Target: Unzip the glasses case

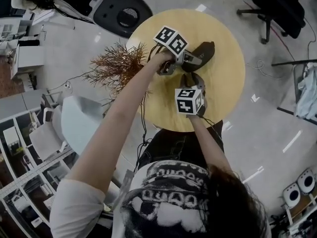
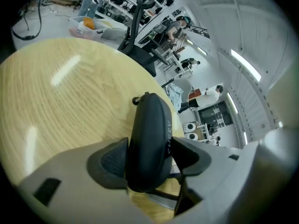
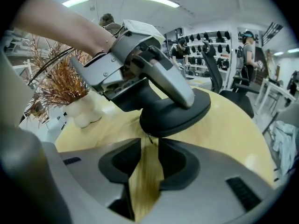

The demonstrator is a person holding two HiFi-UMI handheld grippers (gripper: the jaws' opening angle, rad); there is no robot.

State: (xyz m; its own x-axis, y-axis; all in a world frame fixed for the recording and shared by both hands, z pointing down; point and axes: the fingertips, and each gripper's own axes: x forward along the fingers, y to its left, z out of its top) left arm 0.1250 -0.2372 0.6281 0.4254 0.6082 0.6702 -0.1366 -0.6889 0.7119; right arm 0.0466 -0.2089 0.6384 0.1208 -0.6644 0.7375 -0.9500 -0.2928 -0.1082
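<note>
While the left gripper [image 2: 149, 147] clamps the glasses case [image 2: 152, 115], the right gripper [image 3: 149, 154] hovers, jaws apart, at the zipper pull [image 3: 150, 138] (ungripped) — case looks shut, unzipping all left.

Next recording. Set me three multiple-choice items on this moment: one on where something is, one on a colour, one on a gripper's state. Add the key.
1. Where is the glasses case?
A. on the floor
B. between the jaws of the left hand-held gripper, over the round table
C. on a chair

2. What colour is the glasses case?
A. black
B. red
C. white

3. How does the right hand-held gripper stand?
A. clamped on the case
B. jaws apart, clamping nothing
C. out of every view

Key:
1 B: the left gripper view shows a pad on each side of the case, with wood behind.
2 A: its shell is black in all views.
3 B: bare table wood shows through the gap between its pads.
</note>
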